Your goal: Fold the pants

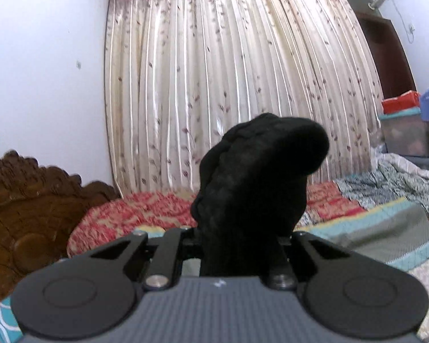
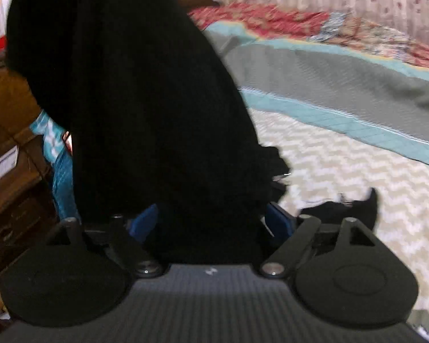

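The black pants bunch up in a thick wad out of my left gripper, which is shut on them and held well above the bed. The fabric hides the fingertips. In the right wrist view the pants hang as a broad dark sheet down the left half of the picture. Their lower part passes between the blue pads of my right gripper, whose jaws stand wide open. Another black end of the pants lies on the cream zigzag bedcover just right of that gripper.
The bed carries a cream zigzag cover, a grey and teal quilt and red patterned bedding. A carved wooden headboard is at the left, a long curtain behind. Boxes and a plastic bin stand far right.
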Motion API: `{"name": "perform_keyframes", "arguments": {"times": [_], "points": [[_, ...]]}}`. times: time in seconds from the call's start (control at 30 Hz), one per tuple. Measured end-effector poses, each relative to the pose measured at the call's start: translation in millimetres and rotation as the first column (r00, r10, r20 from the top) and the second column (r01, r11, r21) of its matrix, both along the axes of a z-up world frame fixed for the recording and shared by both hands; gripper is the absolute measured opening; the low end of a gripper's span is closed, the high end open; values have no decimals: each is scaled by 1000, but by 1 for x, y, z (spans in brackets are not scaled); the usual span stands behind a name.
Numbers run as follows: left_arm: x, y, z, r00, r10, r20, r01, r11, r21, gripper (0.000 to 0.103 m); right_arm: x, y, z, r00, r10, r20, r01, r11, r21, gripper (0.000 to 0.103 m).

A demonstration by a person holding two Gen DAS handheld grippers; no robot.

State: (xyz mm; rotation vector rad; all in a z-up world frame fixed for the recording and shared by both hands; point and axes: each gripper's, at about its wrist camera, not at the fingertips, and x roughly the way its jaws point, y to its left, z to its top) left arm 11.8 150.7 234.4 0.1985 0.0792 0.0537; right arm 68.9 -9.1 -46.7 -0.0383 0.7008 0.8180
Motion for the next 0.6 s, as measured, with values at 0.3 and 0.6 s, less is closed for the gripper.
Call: {"name": "perform_keyframes", "arguments": {"times": [0.3,0.6], "points": [[-24,-24,42,996,-39,79,36,998,45,12,-59,-1,13,974,145,176,-164,982,97,94],[-52,-56,78,985,-89,145,94,995,-29,12,8,-61,-2,897,-334,288,362,931,-45,12]]}}
